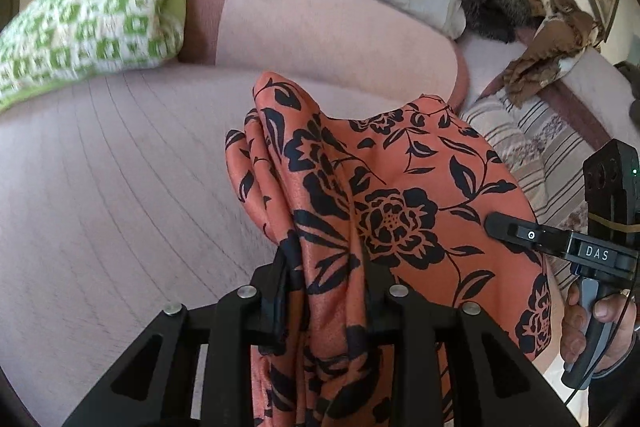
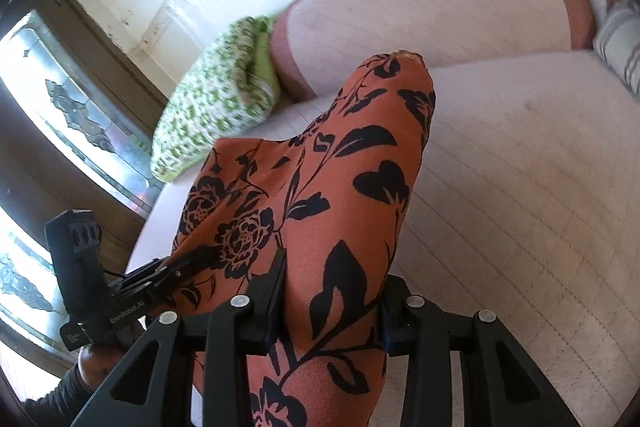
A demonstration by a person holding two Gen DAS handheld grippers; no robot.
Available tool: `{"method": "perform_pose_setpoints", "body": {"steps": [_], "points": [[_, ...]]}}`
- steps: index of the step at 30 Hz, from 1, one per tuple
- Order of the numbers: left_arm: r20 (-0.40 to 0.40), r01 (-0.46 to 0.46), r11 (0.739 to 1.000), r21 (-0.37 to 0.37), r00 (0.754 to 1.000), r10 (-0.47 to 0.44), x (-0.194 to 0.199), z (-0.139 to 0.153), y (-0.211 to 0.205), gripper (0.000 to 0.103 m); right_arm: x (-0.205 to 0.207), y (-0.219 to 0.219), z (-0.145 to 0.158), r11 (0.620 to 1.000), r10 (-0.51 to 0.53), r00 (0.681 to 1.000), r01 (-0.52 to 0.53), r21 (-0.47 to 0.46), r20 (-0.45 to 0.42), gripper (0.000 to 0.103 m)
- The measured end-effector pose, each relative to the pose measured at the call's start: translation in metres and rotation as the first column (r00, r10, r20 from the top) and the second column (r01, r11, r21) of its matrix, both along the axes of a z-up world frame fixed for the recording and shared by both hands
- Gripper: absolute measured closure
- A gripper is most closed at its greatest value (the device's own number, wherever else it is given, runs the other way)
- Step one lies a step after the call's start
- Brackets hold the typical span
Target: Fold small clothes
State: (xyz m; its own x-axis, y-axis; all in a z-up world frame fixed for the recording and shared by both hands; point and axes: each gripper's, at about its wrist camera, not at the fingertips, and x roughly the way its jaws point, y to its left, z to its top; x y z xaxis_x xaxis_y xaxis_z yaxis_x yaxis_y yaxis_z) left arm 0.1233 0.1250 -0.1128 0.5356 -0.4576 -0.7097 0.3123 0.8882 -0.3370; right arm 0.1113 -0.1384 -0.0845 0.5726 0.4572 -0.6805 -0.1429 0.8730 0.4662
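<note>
- Left gripper (image 1: 326,267) is pinched tight on the orange cloth with black flowers (image 1: 384,195); a bunch of the cloth sits squeezed between its two black fingers.
- From this gripper the cloth rises up in front and spreads out to the right side, toward the right gripper (image 1: 496,223).
- That other gripper bites the cloth's far right edge, and a hand (image 1: 588,323) holds its handle.
- Past the cloth lies the pink bed (image 1: 120,187), with a green and white pillow (image 1: 88,27) far off to the left.
- The cloth's bottom part is cut off at the picture's edge, so I cannot see how far it hangs.

- Right gripper (image 2: 334,291) is clamped on the same orange cloth with black flowers (image 2: 352,167) too.
- The cloth runs long and straight away in front of it, ending in a rounded tip.
- Left gripper (image 2: 200,257) grabs the cloth just to the left, close by.
- Both hands seem about as near to the cloth, so I think either can lay it flat on the pink bed (image 2: 520,187) ahead.
- The cloth's true shape is hard to make out, as it is all bunched up.
</note>
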Motion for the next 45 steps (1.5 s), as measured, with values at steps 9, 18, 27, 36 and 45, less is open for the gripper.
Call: {"method": "perform_pose_setpoints", "body": {"steps": [9,18,27,36,45], "points": [[0.017,-0.043,0.998,0.042,0.999,0.042,-0.002,-0.009,0.023,0.042,-0.008,-0.03,-0.053,0.98,-0.173,0.98,0.161,-0.115,-0.101,0.045],[-0.161,0.04,0.986,0.162,0.987,-0.013,0.029,-0.049,-0.021,0.039,0.003,0.007,-0.039,0.994,-0.031,0.997,0.039,0.098,-0.075,0.02],[-0.016,-0.113,0.974,0.197,0.993,0.119,-0.015,0.005,0.013,0.014,-0.04,0.034,-0.004,0.992,-0.08,0.996,0.082,-0.092,0.032,0.015],[0.043,-0.15,0.944,0.295,0.989,0.144,-0.093,0.033,0.019,0.013,-0.144,0.057,-0.034,0.934,-0.137,0.987,0.102,-0.343,-0.082,0.0],[0.13,-0.184,0.94,0.286,0.98,0.152,-0.134,0.065,0.012,0.012,-0.178,0.066,0.026,0.873,-0.175,0.98,0.2,-0.445,0.099,0.0]]}}
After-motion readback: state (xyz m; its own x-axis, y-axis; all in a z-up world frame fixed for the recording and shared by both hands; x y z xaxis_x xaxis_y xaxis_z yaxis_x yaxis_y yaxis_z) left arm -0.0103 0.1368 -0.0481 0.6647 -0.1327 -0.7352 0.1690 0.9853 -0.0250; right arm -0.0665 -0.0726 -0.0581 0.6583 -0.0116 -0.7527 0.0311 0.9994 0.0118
